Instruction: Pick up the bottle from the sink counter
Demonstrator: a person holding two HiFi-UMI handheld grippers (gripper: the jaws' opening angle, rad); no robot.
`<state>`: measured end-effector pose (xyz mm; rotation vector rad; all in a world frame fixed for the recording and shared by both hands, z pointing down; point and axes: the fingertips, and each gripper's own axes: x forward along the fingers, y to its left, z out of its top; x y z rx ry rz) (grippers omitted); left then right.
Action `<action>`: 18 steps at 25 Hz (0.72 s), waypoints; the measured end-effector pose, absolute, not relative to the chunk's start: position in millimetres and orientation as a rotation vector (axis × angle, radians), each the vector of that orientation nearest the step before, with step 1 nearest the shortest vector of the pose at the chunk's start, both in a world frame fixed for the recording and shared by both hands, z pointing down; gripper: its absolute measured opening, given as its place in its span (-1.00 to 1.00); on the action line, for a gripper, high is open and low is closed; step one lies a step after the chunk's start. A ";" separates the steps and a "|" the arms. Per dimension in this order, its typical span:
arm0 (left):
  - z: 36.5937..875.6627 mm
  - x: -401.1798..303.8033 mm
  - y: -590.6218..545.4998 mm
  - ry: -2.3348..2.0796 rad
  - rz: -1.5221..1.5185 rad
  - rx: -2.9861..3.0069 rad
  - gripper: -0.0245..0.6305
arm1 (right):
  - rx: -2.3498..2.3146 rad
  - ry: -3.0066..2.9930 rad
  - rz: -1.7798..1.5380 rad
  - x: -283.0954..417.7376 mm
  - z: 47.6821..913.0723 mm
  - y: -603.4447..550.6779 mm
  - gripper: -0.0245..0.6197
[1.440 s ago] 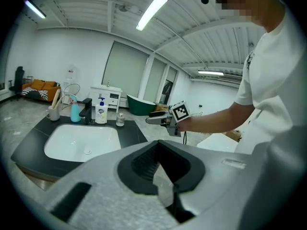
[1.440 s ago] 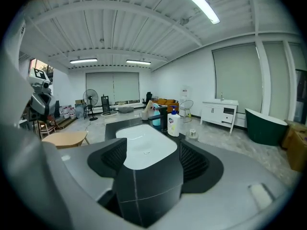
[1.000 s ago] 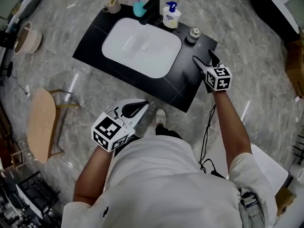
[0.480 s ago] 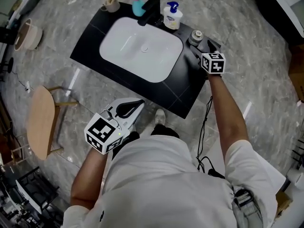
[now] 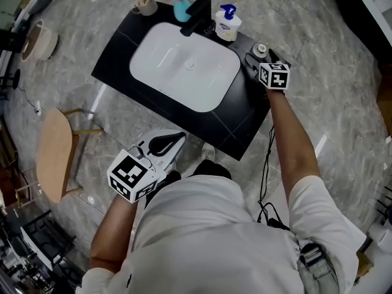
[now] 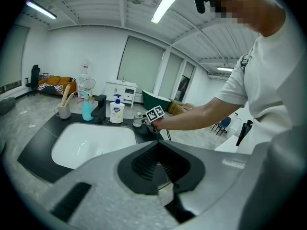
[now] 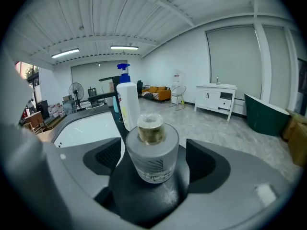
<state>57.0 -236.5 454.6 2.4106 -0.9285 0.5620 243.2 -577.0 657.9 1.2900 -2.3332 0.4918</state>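
Observation:
A small frosted glass bottle (image 5: 261,49) with a gold neck stands at the back right corner of the black sink counter (image 5: 233,127). My right gripper (image 5: 257,57) reaches around it. In the right gripper view the bottle (image 7: 152,150) stands upright between the two jaws with a gap on each side, and the jaws are opening. My left gripper (image 5: 173,142) hangs low in front of the counter, near the person's body, shut and holding nothing. The left gripper view shows its jaws (image 6: 160,163) closed together, with the bottle (image 6: 138,120) far off.
A white basin (image 5: 184,66) fills the counter's middle. Behind it stand a black faucet (image 5: 197,14), a white pump bottle (image 5: 228,24), a teal spray bottle (image 5: 179,6) and a cup of utensils (image 5: 146,5). A wooden stool (image 5: 52,158) stands on the floor at left.
My right gripper has moved from the counter's right edge forward to the small bottle, which now sits between its jaws. The left gripper has hardly shifted.

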 end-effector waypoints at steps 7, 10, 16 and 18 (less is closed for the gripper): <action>462.9 45.4 -242.3 -0.968 0.573 2.372 -0.91 | 1.287 -2.312 0.497 235.1 671.9 -591.8 0.42; 465.0 42.4 -243.3 -0.975 0.573 2.363 -0.91 | 1.284 -2.288 0.489 234.0 678.1 -594.9 0.40; 468.4 38.7 -249.8 -0.989 0.564 2.349 -0.91 | 1.270 -2.252 0.463 230.5 684.5 -600.5 0.30; 469.3 37.6 -250.6 -0.992 0.559 2.345 -0.91 | 1.266 -2.227 0.446 230.5 686.8 -601.1 0.28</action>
